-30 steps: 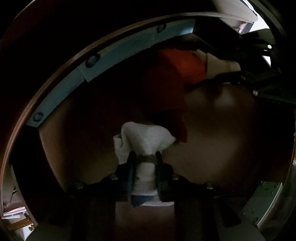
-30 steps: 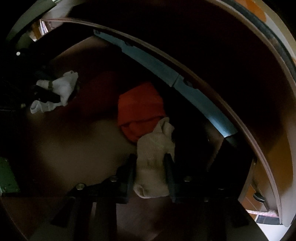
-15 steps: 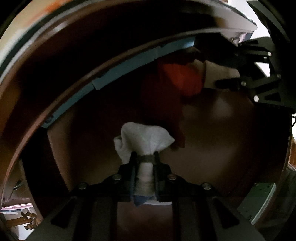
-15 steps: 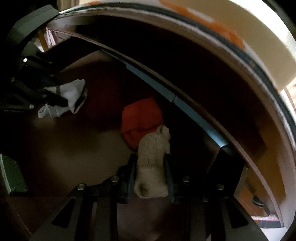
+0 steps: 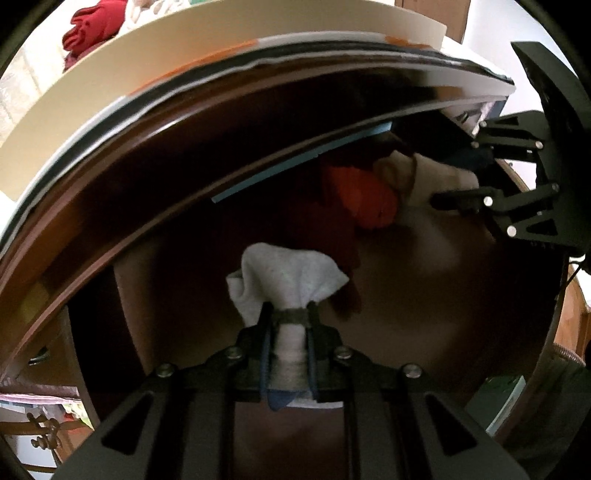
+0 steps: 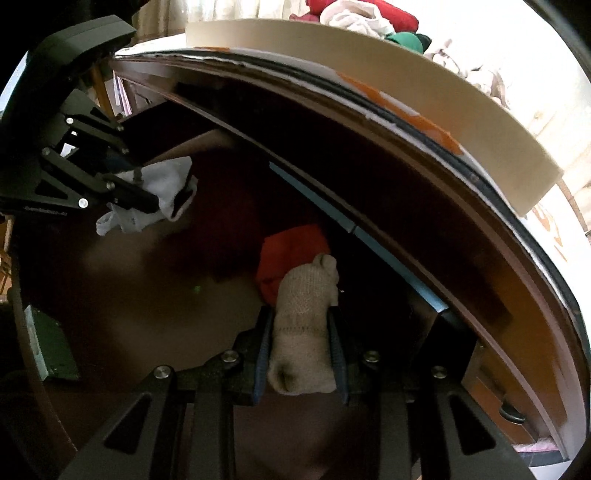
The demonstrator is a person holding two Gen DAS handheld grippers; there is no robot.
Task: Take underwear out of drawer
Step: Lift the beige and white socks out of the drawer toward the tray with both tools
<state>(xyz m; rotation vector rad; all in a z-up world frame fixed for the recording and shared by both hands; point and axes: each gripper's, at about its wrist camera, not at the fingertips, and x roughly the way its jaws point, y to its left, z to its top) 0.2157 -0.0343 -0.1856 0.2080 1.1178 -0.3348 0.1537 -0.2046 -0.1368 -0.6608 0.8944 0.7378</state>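
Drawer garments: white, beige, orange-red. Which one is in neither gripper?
The orange-red folded cloth, lying on the drawer floor. The left gripper clamps the white piece; the right gripper clamps the beige knit piece.

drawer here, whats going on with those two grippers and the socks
A person is emptying an open wooden drawer with two hand-held grippers. The left gripper is shut on a bunched white sock; the right gripper is shut on a rolled beige sock. Both bundles are held above the drawer floor. An orange-red garment lies in the drawer near the back wall. More clothes are piled on top of the unit.
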